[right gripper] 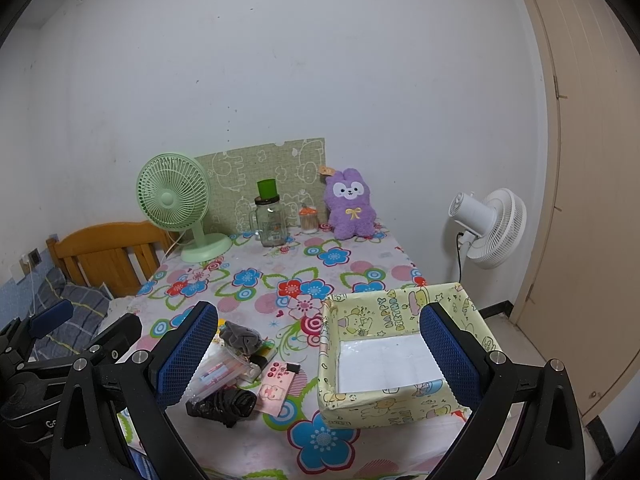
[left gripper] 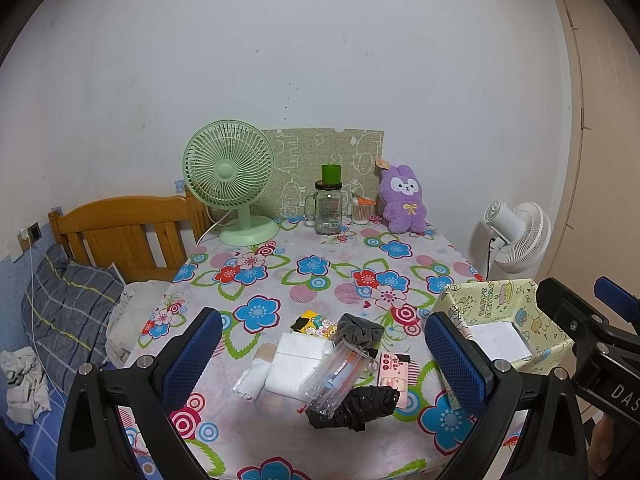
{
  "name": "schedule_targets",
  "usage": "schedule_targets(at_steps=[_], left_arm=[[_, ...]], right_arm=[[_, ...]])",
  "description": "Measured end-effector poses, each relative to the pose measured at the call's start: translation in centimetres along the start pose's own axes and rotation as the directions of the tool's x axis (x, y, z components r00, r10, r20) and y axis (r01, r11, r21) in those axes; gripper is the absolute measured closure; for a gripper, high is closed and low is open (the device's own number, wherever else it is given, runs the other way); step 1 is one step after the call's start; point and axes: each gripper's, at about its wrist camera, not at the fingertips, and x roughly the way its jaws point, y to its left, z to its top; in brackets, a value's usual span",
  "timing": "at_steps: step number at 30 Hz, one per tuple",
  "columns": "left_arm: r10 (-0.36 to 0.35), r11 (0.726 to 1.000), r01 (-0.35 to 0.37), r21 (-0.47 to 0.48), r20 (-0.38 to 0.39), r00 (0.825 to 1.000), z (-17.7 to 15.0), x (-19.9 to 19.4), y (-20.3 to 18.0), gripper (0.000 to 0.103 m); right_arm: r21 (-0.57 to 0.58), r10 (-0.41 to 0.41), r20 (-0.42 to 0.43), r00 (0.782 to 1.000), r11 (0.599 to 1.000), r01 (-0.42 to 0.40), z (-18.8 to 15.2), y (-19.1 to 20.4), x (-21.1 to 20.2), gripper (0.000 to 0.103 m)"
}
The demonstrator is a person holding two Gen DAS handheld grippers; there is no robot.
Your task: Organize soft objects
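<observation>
In the left wrist view the left gripper [left gripper: 324, 360] hangs above the near part of the table with its blue-padded jaws spread wide and nothing between them; below it on the flowered tablecloth [left gripper: 280, 276] lies a loose pile: a grey scrunchie [left gripper: 359, 330] at the far side, folded white tissue packs [left gripper: 294, 360] touching it on the left, a clear pencil case [left gripper: 340, 372] tilted across the middle, a crumpled black plastic bag [left gripper: 354, 404] nearest the camera, and a pink card [left gripper: 394, 372] just right of the case; a yellow paper-covered box [left gripper: 500, 312] stands at the right edge of the table, with the right gripper's dark body [left gripper: 592, 336] beside it; at the far end, against the wall, sit a green desk fan [left gripper: 230, 176], a glass jar [left gripper: 328, 210] with a green cup on top, and a purple plush rabbit [left gripper: 402, 200]. In the right wrist view the right gripper [right gripper: 320, 356] is likewise held wide apart and empty, poised over the near rim of the box [right gripper: 360, 408], whose floor holds a white sheet [right gripper: 384, 364]; the scrunchie [right gripper: 240, 338], pencil case [right gripper: 222, 372] and black bag [right gripper: 222, 402] lie to the left of the box, apart from it; a white standing fan [right gripper: 492, 228] is on the floor beyond the table.
</observation>
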Motion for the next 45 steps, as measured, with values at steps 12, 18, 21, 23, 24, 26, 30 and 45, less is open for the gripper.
schedule_targets(at_steps=[12, 18, 21, 23, 24, 26, 30, 45], left_arm=[[-0.011, 1.000, 0.011, -0.011, 0.015, 1.000, 0.8, -0.1, 0.3, 0.003], [-0.011, 1.000, 0.011, -0.011, 0.007, 1.000, 0.1, 0.2, 0.8, 0.004], [-0.002, 1.000, 0.002, -0.003, 0.002, 1.000, -0.2, 0.4, 0.9, 0.005], [0.005, 1.000, -0.005, 0.000, 0.003, 1.000, -0.4, 0.6, 1.1, 0.005], [0.003, 1.000, -0.003, 0.001, 0.000, 1.000, -0.5, 0.7, 1.2, 0.005], [-0.005, 1.000, 0.005, 0.004, -0.008, 1.000, -0.8, 1.0, 1.4, 0.005], [-0.025, 1.000, 0.025, 0.017, -0.024, 0.999, -1.2, 1.8, 1.5, 0.005], [-0.027, 1.000, 0.027, -0.003, -0.122, 0.992, -2.6, 6.5, 3.1, 0.008]], right_arm=[[0.001, 0.000, -0.005, 1.000, 1.000, 0.000, 0.0, 0.0, 0.0, 0.001], [-0.006, 0.015, -0.010, 1.000, 1.000, -0.015, 0.1, 0.7, 0.5, 0.001], [-0.014, 0.024, -0.013, 1.000, 1.000, -0.024, 0.0, 1.1, 0.8, 0.001], [-0.017, 0.032, -0.017, 0.999, 0.999, -0.033, 0.0, 1.3, 1.0, 0.001], [-0.013, 0.038, -0.022, 0.999, 0.999, -0.038, 0.0, 1.4, 1.2, 0.002], [-0.005, 0.052, -0.036, 0.998, 0.999, -0.053, -0.1, 1.6, 1.7, 0.005], [-0.007, 0.062, -0.062, 0.996, 0.998, -0.062, -0.4, 2.3, 2.8, 0.006], [-0.011, 0.113, -0.158, 0.981, 0.993, -0.117, -2.2, 4.8, 7.6, 0.010]])
